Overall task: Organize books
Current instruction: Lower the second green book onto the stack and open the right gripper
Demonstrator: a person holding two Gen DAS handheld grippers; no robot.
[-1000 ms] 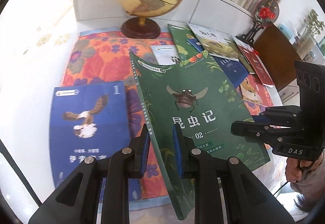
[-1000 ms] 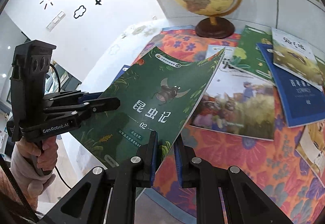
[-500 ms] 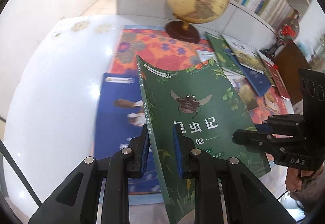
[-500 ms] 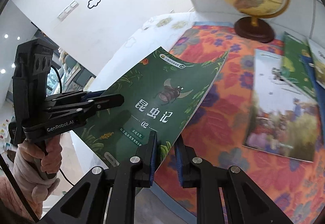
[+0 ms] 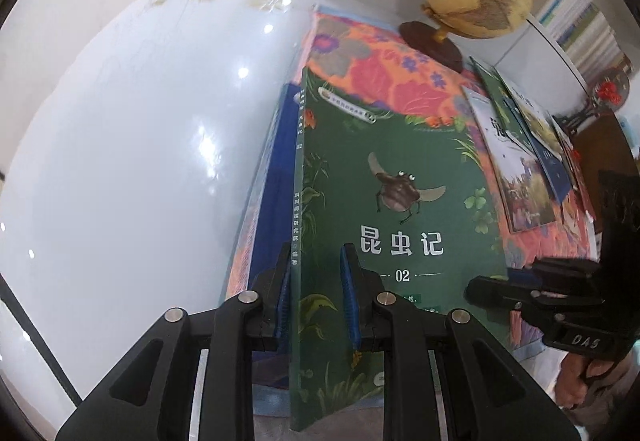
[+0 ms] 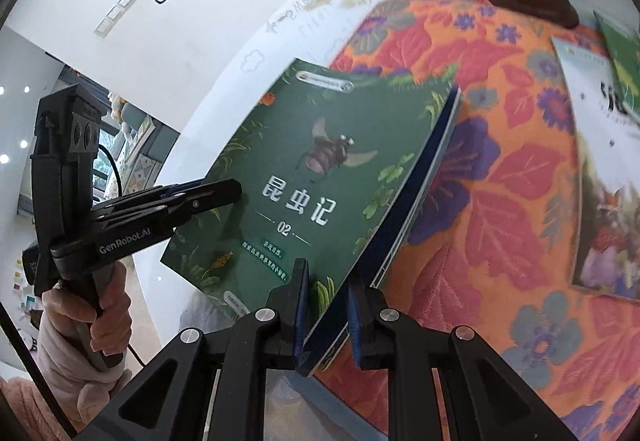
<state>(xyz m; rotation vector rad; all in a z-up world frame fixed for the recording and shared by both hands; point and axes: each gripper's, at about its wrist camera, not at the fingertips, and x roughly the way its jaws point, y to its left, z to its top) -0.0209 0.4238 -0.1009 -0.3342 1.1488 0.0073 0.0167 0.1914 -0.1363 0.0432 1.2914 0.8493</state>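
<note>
Jaws of both the left gripper and right gripper were clamped on the green book's near edge, holding it tilted just over the blue book. Lowering evenly should square the covers.

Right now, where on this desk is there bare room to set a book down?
The white tabletop left of the floral mat is bare. On the mat, an open patch lies between the green book and the globe's base. It is crowded to the right, where overlapping books cover the mat.
</note>
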